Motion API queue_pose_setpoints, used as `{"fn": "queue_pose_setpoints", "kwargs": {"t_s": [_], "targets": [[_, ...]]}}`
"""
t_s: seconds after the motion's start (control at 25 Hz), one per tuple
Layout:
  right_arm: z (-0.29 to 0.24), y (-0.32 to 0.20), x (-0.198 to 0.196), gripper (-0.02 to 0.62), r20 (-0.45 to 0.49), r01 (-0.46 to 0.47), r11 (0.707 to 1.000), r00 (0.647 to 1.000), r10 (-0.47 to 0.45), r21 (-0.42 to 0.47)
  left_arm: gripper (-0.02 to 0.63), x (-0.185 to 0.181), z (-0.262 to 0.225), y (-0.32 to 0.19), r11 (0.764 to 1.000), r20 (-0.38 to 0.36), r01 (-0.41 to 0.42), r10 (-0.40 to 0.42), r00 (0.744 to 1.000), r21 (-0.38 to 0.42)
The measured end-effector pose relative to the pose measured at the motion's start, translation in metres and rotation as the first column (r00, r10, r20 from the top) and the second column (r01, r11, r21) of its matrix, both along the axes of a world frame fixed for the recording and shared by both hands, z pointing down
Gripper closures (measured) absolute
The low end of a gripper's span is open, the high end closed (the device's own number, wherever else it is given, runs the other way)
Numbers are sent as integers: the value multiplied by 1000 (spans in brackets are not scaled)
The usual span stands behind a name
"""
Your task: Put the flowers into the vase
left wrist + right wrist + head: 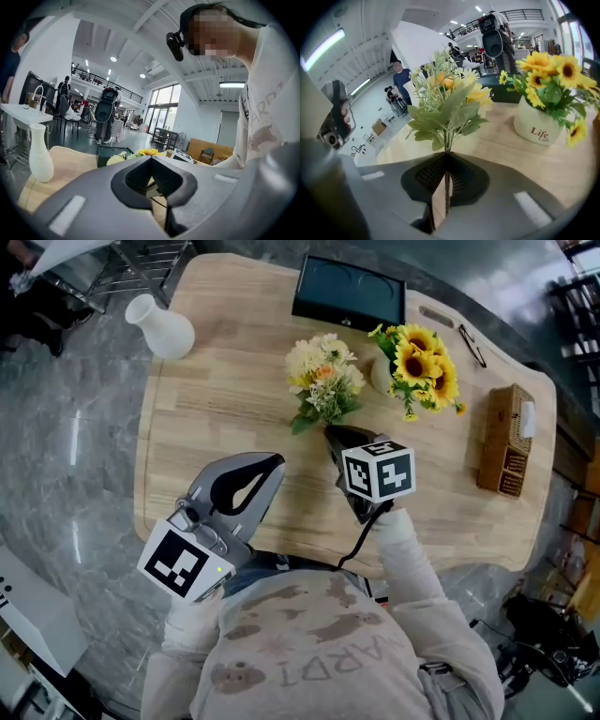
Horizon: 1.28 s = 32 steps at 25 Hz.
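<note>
The bunch of cream, yellow and pale orange artificial flowers with green leaves is in my right gripper. Its jaws are pressed onto the thin green stems just below the lowest leaves, and the blooms fan out past the tips, away from me. In the head view the bunch sits over the middle of the light wooden table; I cannot tell whether the leaves touch the boards or hang just above them.

Just beside the bunch, to its right, stands a small white pot with red lettering. It holds bright yellow sunflowers, close to my flowers but not touching them.

The white ceramic narrow-necked vase stands upright near the table's far left corner, well apart from the bunch.

My left gripper is down at the near edge of the table, in front of my chest. Its jaws meet at the tips, and there is nothing in the hollow between them.

Further out, a dark rectangular tray lies at the far edge behind the flowers. A woven wicker box sits toward the right end of the table. Grey marbled floor surrounds the table.
</note>
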State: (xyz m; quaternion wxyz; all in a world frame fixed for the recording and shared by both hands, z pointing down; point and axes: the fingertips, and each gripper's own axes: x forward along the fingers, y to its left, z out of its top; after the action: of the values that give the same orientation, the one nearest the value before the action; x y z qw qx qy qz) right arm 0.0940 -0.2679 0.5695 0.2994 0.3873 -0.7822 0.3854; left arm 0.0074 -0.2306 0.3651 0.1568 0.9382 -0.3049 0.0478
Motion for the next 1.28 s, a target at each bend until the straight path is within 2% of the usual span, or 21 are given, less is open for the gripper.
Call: {"fn": "queue_pose_setpoints", "kwargs": {"t_s": [0.24,0.48,0.68,0.84,1.0,1.28], "targets": [[-48,-21,-36,552,162,-81,992,985,65,93,606,-22,-7,-16,998,-31,-52,52,998,19],[-95,-43,-81,552,188,-140,966,977,99,217,606,-61,-12,-26,989,-43,-144,146,988,43],[-136,-61,-136,551,219,-152,928,972,78,341,606,-108,-26,-30,982,-63,-167,172,983,86],[-169,-86,-180,551,234,-150,874,971,43,461,606,-149,-30,-36,983,-67,-150,157,985,105],[-204,-113,-220,551,234,-139,809,972,2,572,606,-190,-27,-40,990,-61,-109,115,992,89],[-270,-166,-277,551,218,-121,646,973,-73,754,606,-240,-26,-54,996,-91,-33,41,995,87]]}}
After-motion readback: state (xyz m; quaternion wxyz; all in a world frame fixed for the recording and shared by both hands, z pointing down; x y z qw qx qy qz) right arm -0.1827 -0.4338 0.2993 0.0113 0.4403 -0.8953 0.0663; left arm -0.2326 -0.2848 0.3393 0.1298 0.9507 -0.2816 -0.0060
